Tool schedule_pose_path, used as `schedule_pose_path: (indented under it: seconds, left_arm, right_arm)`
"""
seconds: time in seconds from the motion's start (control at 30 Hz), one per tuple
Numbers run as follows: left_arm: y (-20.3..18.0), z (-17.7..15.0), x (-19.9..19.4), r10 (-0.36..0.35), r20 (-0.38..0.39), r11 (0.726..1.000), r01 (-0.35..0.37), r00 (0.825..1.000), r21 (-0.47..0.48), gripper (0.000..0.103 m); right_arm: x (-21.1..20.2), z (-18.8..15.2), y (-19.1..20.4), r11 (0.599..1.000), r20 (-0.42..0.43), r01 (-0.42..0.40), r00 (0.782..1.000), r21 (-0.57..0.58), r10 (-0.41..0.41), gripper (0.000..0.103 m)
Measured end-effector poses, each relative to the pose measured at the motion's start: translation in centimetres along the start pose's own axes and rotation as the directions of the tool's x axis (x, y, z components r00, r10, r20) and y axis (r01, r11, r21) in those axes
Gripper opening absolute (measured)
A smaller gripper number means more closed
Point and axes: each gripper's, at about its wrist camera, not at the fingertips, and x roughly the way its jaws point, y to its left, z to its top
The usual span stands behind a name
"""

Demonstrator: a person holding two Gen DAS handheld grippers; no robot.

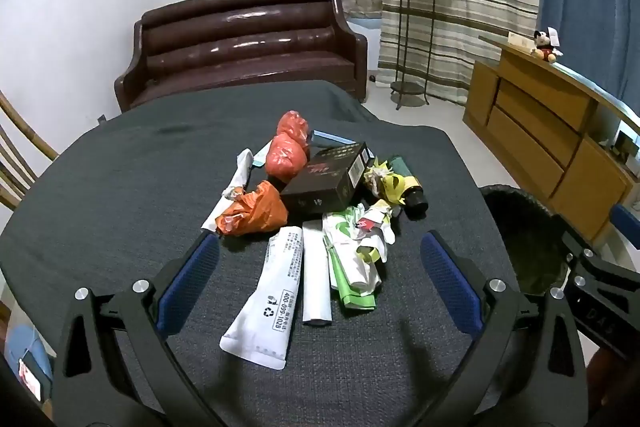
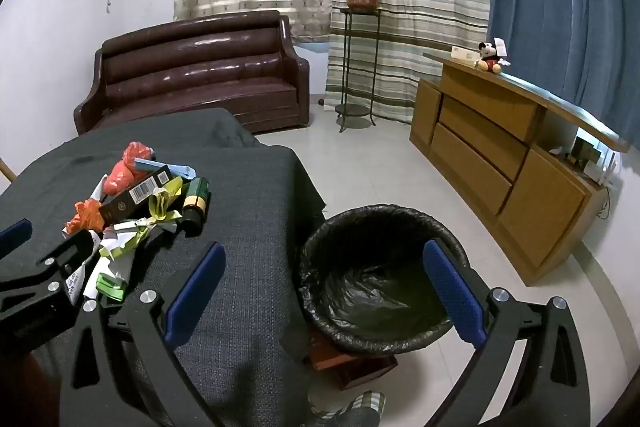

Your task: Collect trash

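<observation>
A heap of trash lies mid-table on the dark grey cloth [image 1: 120,187]. It holds a white tube [image 1: 268,303], a white roll [image 1: 316,275], a green wrapper [image 1: 352,279], an orange bag [image 1: 252,211], two red bundles [image 1: 286,155], a dark box [image 1: 328,179] and a green bottle [image 1: 412,187]. My left gripper [image 1: 320,239] hangs open just above the heap's near end, holding nothing. The black-lined bin [image 2: 360,215] stands on the floor beside the table's right edge. My right gripper [image 2: 324,249] is open and empty over that edge and the bin's rim.
A brown leather sofa [image 1: 248,43] sits behind the table, with a plant on a metal stand [image 2: 360,27] beside it. A wooden cabinet [image 2: 500,155] lines the right wall. A red-brown box [image 2: 352,363] sits under the bin, with a slippered foot [image 2: 352,407] close by.
</observation>
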Motion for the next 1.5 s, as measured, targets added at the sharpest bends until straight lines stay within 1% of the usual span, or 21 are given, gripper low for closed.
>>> schedule_pose_path:
  seconds: [0.17,0.2,0.23,0.33,1.5]
  left_arm:
    - [-0.34,0.03,0.39,-0.006,-0.02,1.0,0.006,1.0,0.01,0.098]
    - [0.38,0.02,0.3,-0.012,-0.007,1.0,0.012,1.0,-0.008,0.098]
    - [-0.01,-0.15,0.3,0.002,-0.008,1.0,-0.002,1.0,-0.004,0.098]
    - [-0.04,-0.16,0.0,0.009,-0.002,1.0,-0.009,1.0,-0.001,0.098]
    - [0.21,-0.22,0.18,0.005,-0.003,1.0,-0.005,1.0,-0.006,0.098]
  right_arm:
    - [-0.03,-0.01,-0.02,1.0,0.007,0.001,1.0,-0.001,-0.001,0.096]
    - [-0.03,-0.01,-0.02,1.0,0.006,0.002,1.0,0.0,-0.002,0.096]
    - [-0.03,-0.01,0.0,1.0,0.006,0.002,1.0,0.001,-0.002,0.096]
    - [-0.08,-0.01,-0.01,1.0,0.009,-0.001,1.0,0.0,0.001,0.096]
    - [0.04,-0.13,-0.1,1.0,0.004,-0.004,1.0,0.007,0.004,0.096]
